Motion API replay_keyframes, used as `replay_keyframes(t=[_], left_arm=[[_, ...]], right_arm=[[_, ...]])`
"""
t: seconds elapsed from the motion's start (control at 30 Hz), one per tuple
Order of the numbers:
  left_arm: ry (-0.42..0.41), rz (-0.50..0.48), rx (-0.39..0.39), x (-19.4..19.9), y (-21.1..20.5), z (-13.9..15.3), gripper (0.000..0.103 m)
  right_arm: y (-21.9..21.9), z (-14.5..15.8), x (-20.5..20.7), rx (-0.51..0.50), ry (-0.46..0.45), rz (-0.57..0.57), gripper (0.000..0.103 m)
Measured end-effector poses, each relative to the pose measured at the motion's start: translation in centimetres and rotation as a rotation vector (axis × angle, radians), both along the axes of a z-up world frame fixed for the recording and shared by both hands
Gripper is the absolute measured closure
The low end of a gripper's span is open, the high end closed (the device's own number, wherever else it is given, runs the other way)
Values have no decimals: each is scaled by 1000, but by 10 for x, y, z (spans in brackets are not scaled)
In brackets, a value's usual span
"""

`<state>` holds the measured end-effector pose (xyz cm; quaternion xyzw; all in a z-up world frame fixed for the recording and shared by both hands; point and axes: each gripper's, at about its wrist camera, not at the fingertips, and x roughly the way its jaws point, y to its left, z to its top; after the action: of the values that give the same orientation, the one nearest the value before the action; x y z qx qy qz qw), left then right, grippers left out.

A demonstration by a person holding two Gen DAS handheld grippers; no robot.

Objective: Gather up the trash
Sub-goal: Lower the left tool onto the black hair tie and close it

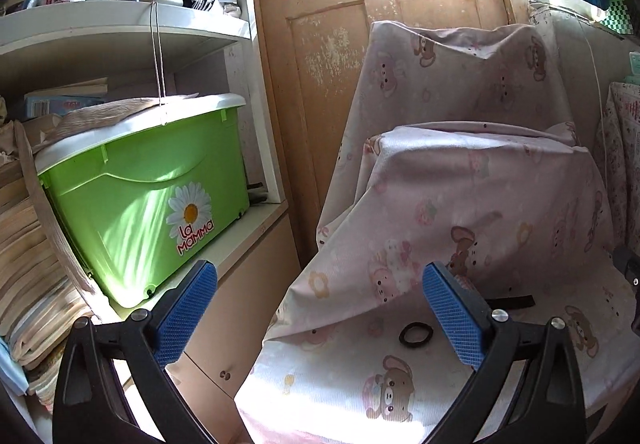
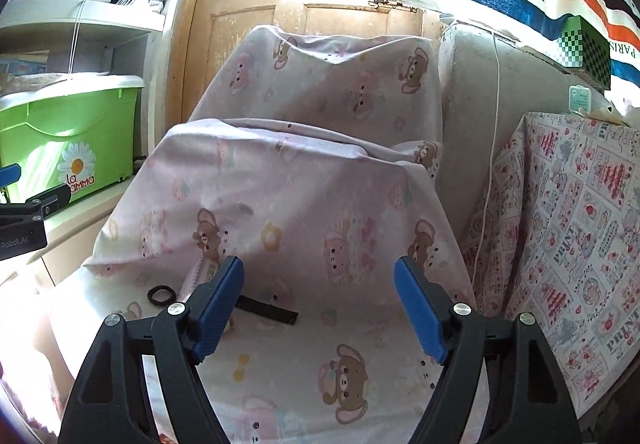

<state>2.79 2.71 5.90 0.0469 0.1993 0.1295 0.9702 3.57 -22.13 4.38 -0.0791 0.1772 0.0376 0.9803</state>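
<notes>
A black hair tie (image 1: pixel 416 335) lies on a pink bear-print sheet (image 1: pixel 460 204) that covers some furniture; it also shows in the right wrist view (image 2: pixel 161 295). A thin black strip (image 2: pixel 267 310) lies on the sheet to its right, partly visible in the left wrist view (image 1: pixel 514 301). A small pink-striped packet (image 2: pixel 200 271) lies behind my right gripper's left finger. My left gripper (image 1: pixel 320 310) is open and empty, above the sheet's left edge. My right gripper (image 2: pixel 319 304) is open and empty, hovering just above the strip.
A green storage bin (image 1: pixel 140 204) with a daisy logo stands on a white shelf unit (image 1: pixel 120 24) at the left, beside stacked papers (image 1: pixel 28 264). A worn wooden door (image 1: pixel 328 56) is behind. A print-covered table (image 2: pixel 572 244) stands at the right. A white cord (image 2: pixel 490 164) hangs down.
</notes>
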Motion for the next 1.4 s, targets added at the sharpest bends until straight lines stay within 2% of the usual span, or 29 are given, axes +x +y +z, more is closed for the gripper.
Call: replay_keyframes(t=[0.17,0.27,0.47,0.7,0.83,1.0,1.3,1.4], left_arm=[[72,6,30,9,1,-33,1],[121,-30,29,15,0,-45,1],[161,-24,-11,20,0,-57,1],[164,-10,-18,23,3,-57,1],[208,-24,-76,30,9,-62,1],[284,-90,-172,41,10,-77,1],[349,-209,-138,76,-19,-101,13],[328,-273,-51,83,-33,-103,15]], right_arm=[[-3,-23,8,-7,65,-4,24],[-5,-34,13,-9,88,-11,24],[-5,-47,23,8,134,-6,24],[1,-50,26,30,141,17,24],[2,-53,27,50,156,22,24],[4,-57,30,45,168,19,24],[1,-60,37,56,184,14,24],[-3,-60,39,59,189,6,24]])
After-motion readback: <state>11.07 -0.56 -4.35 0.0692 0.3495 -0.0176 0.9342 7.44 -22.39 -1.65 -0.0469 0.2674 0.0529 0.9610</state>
